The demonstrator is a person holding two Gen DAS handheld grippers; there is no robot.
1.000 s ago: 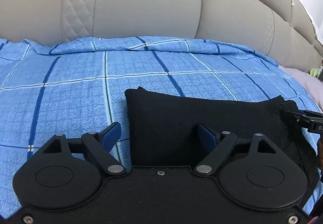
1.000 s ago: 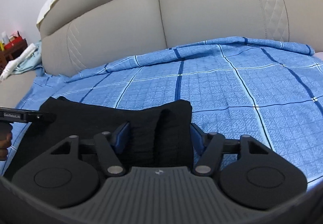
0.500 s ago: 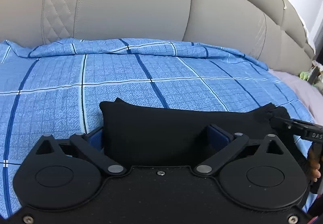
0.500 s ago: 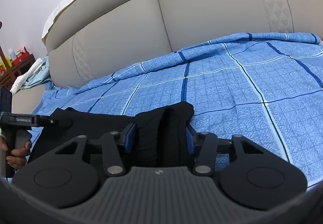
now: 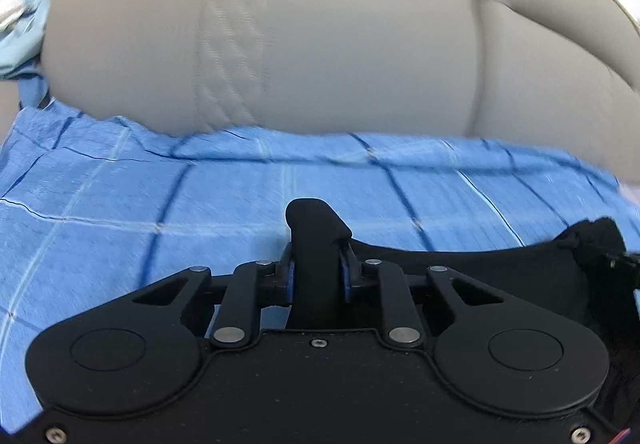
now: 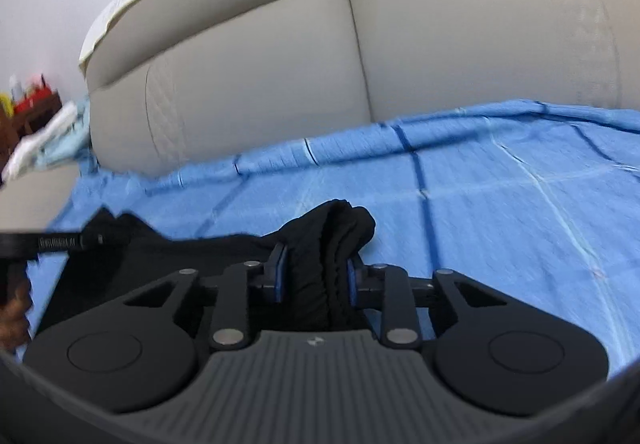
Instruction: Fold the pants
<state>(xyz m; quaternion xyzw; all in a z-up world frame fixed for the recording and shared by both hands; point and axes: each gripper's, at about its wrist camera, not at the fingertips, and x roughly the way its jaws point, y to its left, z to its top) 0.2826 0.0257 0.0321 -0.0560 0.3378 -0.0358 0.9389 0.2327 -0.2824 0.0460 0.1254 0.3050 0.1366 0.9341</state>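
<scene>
Left wrist view: the left hand-held gripper has just closed and pinches a corner of the black pants, which stretch toward 3 o'clock over the blue checked sheet. A beige headboard fills 12 o'clock.

Right wrist view: the right hand-held gripper has just closed on a bunched fold of the pants. At 9 o'clock the left hand-held gripper grips the far corner.
</scene>
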